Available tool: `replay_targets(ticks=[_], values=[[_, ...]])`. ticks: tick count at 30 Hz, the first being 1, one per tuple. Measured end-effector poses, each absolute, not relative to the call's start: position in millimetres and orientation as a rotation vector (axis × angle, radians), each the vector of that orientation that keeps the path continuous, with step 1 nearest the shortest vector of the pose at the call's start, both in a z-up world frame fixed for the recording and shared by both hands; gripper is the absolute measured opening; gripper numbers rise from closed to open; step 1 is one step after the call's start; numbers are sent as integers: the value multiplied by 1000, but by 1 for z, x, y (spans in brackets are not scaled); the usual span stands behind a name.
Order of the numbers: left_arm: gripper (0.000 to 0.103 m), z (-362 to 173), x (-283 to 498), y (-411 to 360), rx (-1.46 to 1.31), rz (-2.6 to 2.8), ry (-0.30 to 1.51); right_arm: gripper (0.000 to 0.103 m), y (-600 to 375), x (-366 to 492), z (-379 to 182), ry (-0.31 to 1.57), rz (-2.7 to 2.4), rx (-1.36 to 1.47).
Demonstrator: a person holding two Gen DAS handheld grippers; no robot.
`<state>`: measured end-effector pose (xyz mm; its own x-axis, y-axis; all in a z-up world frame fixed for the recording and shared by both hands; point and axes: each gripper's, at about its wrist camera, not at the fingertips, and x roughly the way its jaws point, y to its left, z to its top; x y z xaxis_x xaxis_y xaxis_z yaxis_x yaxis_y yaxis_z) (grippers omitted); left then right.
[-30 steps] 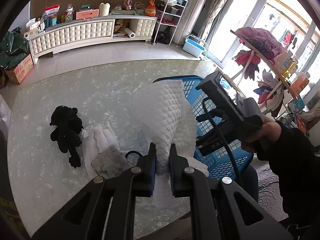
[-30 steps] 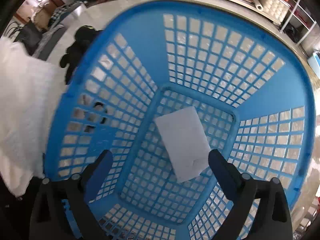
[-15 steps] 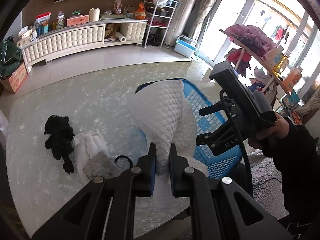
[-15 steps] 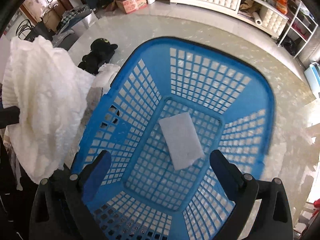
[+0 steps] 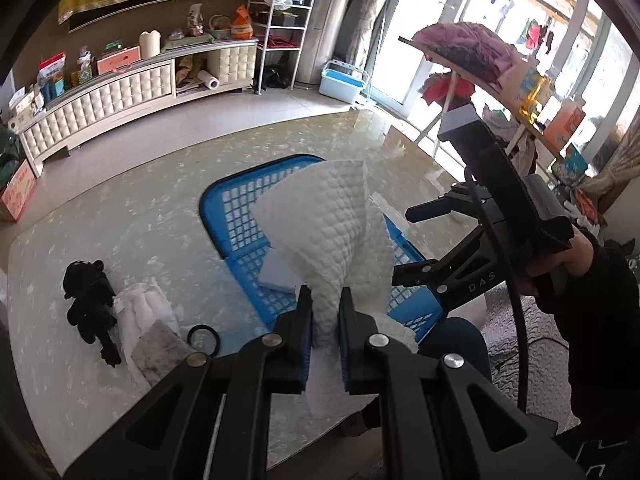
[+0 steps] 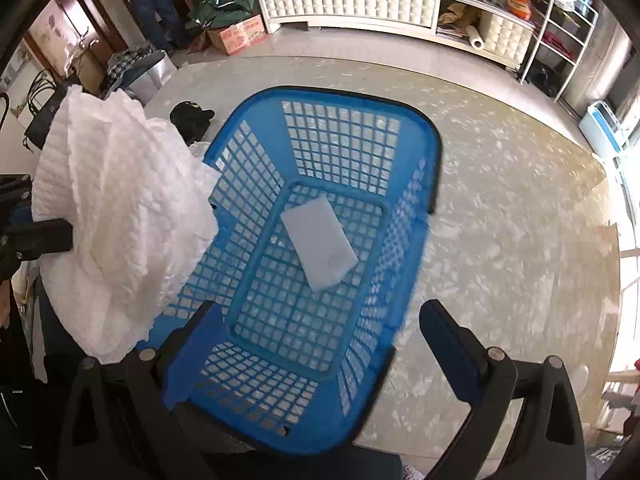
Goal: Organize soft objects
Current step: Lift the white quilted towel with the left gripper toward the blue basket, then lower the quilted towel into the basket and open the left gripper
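Marble table [image 5: 120,220]: blue basket [image 6: 424,148], white cloth [image 5: 332,232].

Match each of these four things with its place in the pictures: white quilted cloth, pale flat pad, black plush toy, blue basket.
Things:
1. white quilted cloth
2. pale flat pad
3. black plush toy
4. blue basket

Places:
A. lying on the table, beside a white bundle
B. on the table, under the open right gripper
C. clamped in the left gripper
D. flat on the basket floor

Pairs: 1-C, 2-D, 3-A, 4-B
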<state>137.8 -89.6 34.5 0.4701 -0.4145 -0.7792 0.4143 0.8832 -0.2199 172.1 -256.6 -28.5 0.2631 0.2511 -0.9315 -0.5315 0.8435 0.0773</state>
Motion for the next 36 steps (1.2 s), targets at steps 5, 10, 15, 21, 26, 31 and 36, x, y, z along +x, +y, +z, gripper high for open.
replay_targets(ticks=[5,10,15,21,26,31,36], values=[[10,28,144,-108,36,-510,982,99,-273,164,-29,1183,516,-251],[10,17,150,-125,80,-510,1015,99,-286,157,-30,1180,494,-236],[10,1,162,-138,122,-518,1057,99,-293,156,-45,1168,458,-228],[10,-21,179,-149,170,-532,1115,99,-301,153,-49,1142,422,-204],[11,-44,192,-163,226,-559,1157,99,-306,152,-53,1108,378,-177],[11,-59,202,-170,262,-546,1185,99,-306,154,-58,1106,362,-173],[11,-71,210,-174,324,-536,1200,99,-310,158,-65,1100,310,-178]])
